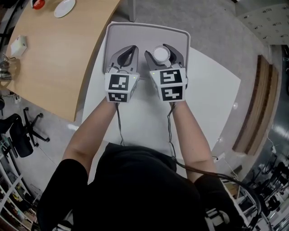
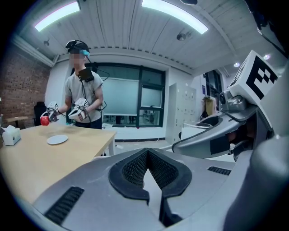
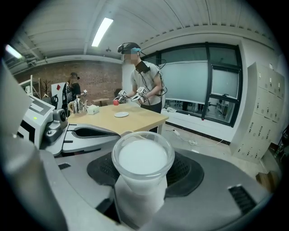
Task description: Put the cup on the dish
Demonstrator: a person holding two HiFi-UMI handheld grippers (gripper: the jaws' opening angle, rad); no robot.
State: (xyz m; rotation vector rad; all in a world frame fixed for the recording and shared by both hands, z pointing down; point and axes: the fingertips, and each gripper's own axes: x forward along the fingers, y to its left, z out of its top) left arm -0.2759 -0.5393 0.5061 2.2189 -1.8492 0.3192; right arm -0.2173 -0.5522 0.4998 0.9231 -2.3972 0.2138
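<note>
- Grippers in the wearer's hands: two, the left gripper [image 1: 128, 54] and the right gripper [image 1: 160, 53].
- Cup [image 3: 142, 160], milky white: one.
- Grey tray [image 1: 115, 31]: one.
- Tables: two, a white table [image 1: 212, 90] and a wooden table [image 1: 54, 67].
- White dish [image 1: 64, 7]: one.
- White box [image 1: 19, 45]: one.
- Red round object [image 1: 38, 3]: one.
- Office chair [image 1: 18, 135]: one.
- Second person [image 2: 83, 90]: one.

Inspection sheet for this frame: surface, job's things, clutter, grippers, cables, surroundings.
Surface: white tabletop.
Job's things: grey rounded rectangular dish on it, bare where visible; translucent white cup over it, not yet set down.
Clutter: nothing seen.
Grippers: left gripper shut, empty; right gripper shut on the cup.
Cables: black cable trails from each gripper along the forearm.
Surroundings: wooden table with small white round plate; another person holding grippers there.
</note>
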